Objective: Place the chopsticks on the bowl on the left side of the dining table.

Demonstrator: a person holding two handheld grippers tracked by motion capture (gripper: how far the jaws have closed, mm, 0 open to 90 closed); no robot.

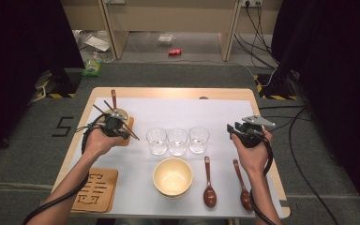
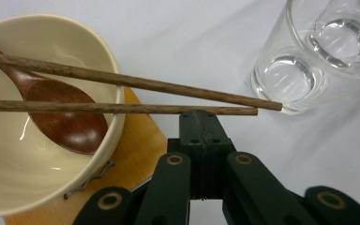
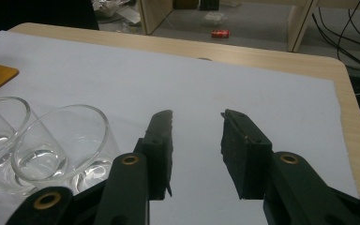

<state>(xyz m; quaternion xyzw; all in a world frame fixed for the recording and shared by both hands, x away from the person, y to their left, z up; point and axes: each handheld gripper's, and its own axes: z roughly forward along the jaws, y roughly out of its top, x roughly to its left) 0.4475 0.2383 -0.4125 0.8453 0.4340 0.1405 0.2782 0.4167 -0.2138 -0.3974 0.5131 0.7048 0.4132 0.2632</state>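
Observation:
A cream bowl (image 2: 9,168) stands on a wooden coaster (image 2: 140,140) at the table's left, with a brown wooden spoon (image 2: 70,117) inside it. Two dark chopsticks (image 2: 136,83) lie across its rim. My left gripper (image 2: 200,117) is shut, its tips right under the nearer chopstick (image 2: 168,109), which runs crosswise to the jaws and is not pinched between them. From above, the left gripper (image 1: 121,125) covers most of that bowl (image 1: 124,113). My right gripper (image 1: 234,129) hovers open and empty at the table's right, beside three clear glasses (image 1: 177,140).
A second cream bowl (image 1: 172,176) stands at the front centre. Two more brown spoons (image 1: 209,183) (image 1: 243,185) lie to its right. A patterned wooden coaster (image 1: 96,190) is at the front left. The nearest glass (image 2: 309,61) stands close to my left gripper's right.

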